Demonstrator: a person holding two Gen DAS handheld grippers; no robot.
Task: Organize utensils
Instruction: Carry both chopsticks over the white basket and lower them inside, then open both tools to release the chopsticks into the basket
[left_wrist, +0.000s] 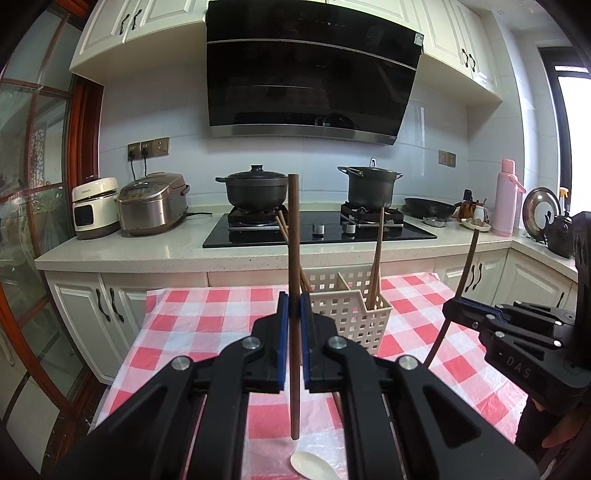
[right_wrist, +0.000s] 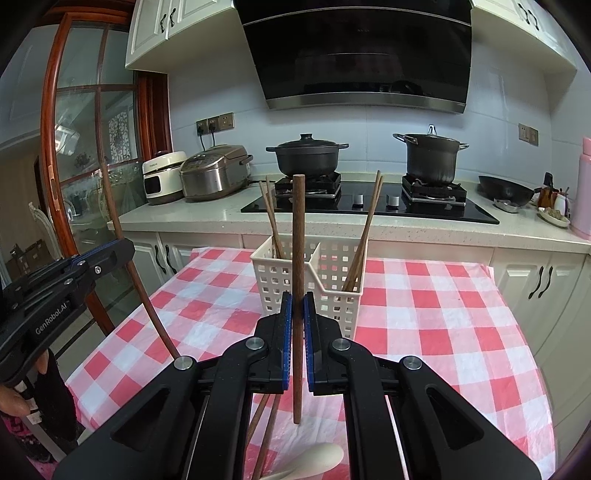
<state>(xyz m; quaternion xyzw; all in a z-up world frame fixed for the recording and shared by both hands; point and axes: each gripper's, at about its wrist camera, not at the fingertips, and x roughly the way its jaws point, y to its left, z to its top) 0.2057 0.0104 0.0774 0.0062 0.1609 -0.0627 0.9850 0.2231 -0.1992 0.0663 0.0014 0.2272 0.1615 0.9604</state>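
Left gripper (left_wrist: 294, 308) clamped on upright chopstick (left_wrist: 294, 258); right gripper (right_wrist: 297, 308) clamped on another chopstick (right_wrist: 297, 258), probably poised for dropping into white basket (right_wrist: 332, 295).

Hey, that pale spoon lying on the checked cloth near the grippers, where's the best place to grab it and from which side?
Probably its narrower handle, coming from above, since the spoon lies flat on the tablecloth and its broad bowl is too wide to pinch. Both the left gripper and right gripper already hold chopsticks.
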